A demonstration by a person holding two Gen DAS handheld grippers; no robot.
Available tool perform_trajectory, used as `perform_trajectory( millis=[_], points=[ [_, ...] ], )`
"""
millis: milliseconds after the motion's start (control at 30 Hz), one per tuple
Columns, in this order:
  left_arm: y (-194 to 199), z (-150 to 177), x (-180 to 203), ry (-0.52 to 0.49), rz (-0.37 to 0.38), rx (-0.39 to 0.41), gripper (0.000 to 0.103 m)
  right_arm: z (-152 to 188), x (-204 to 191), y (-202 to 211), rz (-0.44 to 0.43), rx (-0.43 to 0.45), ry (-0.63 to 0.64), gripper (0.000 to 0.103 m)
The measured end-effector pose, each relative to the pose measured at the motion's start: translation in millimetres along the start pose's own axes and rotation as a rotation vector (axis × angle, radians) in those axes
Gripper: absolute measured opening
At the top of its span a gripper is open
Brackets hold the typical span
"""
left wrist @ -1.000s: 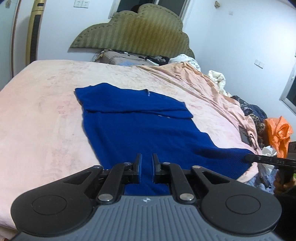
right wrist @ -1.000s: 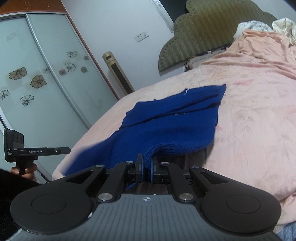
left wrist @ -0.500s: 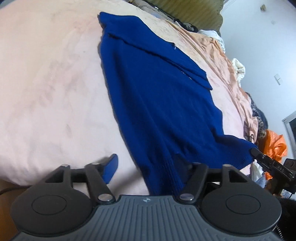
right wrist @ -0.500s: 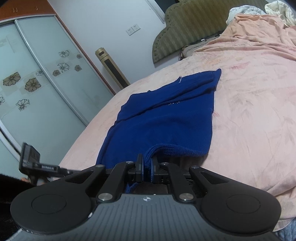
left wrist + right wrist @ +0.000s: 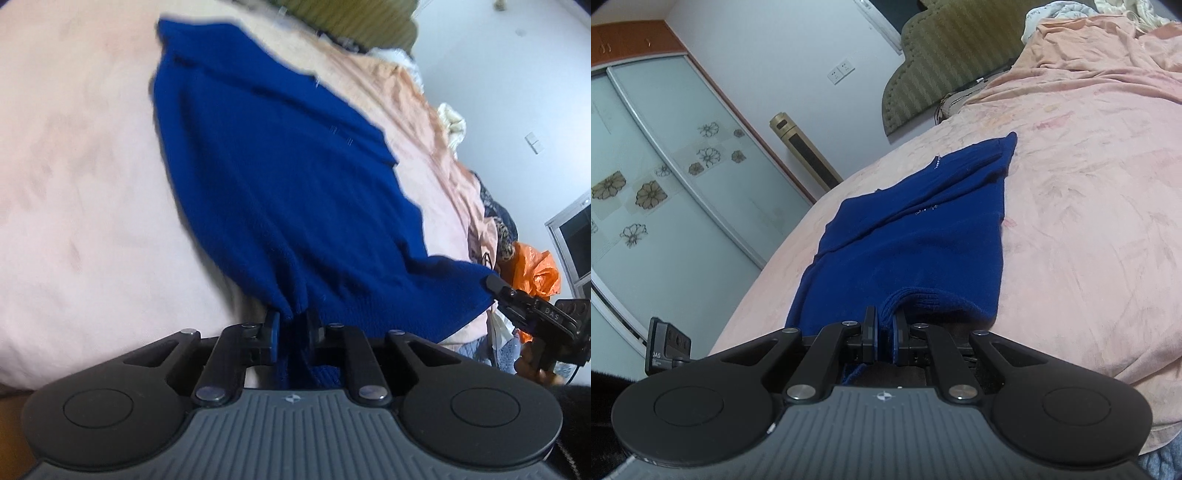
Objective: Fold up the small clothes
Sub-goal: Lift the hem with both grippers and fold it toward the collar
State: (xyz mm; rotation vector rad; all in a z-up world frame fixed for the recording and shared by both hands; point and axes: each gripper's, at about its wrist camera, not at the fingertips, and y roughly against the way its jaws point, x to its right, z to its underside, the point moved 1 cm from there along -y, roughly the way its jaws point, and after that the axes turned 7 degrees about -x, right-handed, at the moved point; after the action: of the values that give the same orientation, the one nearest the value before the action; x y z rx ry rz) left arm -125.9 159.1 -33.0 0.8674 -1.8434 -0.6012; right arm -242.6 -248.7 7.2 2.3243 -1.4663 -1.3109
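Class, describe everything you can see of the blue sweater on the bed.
The blue sweater is a deep royal-blue knit with a ribbed hem, lying mostly flat on the pink bedspread, its far part folded across. The left gripper and right gripper each pinch a near hem corner, lifting that edge slightly.

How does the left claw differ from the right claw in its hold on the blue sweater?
The left claw grips a bunched hem corner of the blue sweater; the right claw pinches a flatter, ribbed corner. The left one's pads stand wider apart than the right one's. Both are shut on the near hem.
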Motion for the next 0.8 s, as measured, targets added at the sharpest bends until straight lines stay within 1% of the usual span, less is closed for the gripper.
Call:
perform_trajectory(
  millis=[167,233,267,333,433,467,533,567,633,667,700,733,800],
  points=[
    [51.4,-6.4,21.4,-0.104,-0.023,0.17,0.013,-5.2,-3.5,4.2,-0.026,0.019,0.011,0.011],
    [70.3,-12.0,24.3,-0.125,-0.013,0.239,0.013,-9.2,-5.9,9.2,-0.048,0.039,0.01,0.011],
    [73.1,-14.9,24.3,-0.129,-0.016,0.257,0.013,-11.2,-6.8,11.6,-0.059,0.052,0.01,0.011],
    [67.7,-21.2,18.7,-0.109,-0.034,0.263,0.013,-15.9,-7.6,13.8,-0.071,0.077,0.014,0.01],
    [48.9,-27.5,12.8,-0.073,-0.014,0.227,0.013,-21.0,-3.1,3.3,-0.076,0.077,-0.004,0.009],
    [43.5,-28.0,14.6,-0.082,-0.016,0.215,0.013,-21.7,-1.2,-2.8,-0.069,0.066,-0.012,0.008],
    [41.3,-26.7,16.5,-0.115,-0.024,0.203,0.013,-21.3,2.8,-14.2,-0.027,0.035,-0.025,0.008],
    [41.8,-26.0,16.9,-0.128,-0.027,0.202,0.013,-20.5,6.8,-16.6,-0.024,0.023,-0.044,0.012],
    [43.1,-26.2,15.6,-0.135,-0.023,0.201,0.013,-17.4,17.2,-17.9,-0.031,-0.028,-0.079,0.02],
    [43.5,-27.6,13.4,-0.127,-0.02,0.199,0.013,-14.4,21.5,-17.8,-0.011,-0.058,-0.079,0.031],
    [40.1,-28.0,13.3,-0.118,-0.017,0.198,0.013,-10.4,26.0,-17.5,0.011,-0.085,-0.085,0.039],
    [39.2,-27.9,11.9,-0.109,-0.013,0.197,0.013,-6.3,31.1,-17.3,0.031,-0.102,-0.1,0.052],
    [38.5,-29.3,10.7,-0.102,-0.002,0.197,0.013,3.3,43.1,-16.5,0.051,-0.125,-0.144,0.053]
  ],
)
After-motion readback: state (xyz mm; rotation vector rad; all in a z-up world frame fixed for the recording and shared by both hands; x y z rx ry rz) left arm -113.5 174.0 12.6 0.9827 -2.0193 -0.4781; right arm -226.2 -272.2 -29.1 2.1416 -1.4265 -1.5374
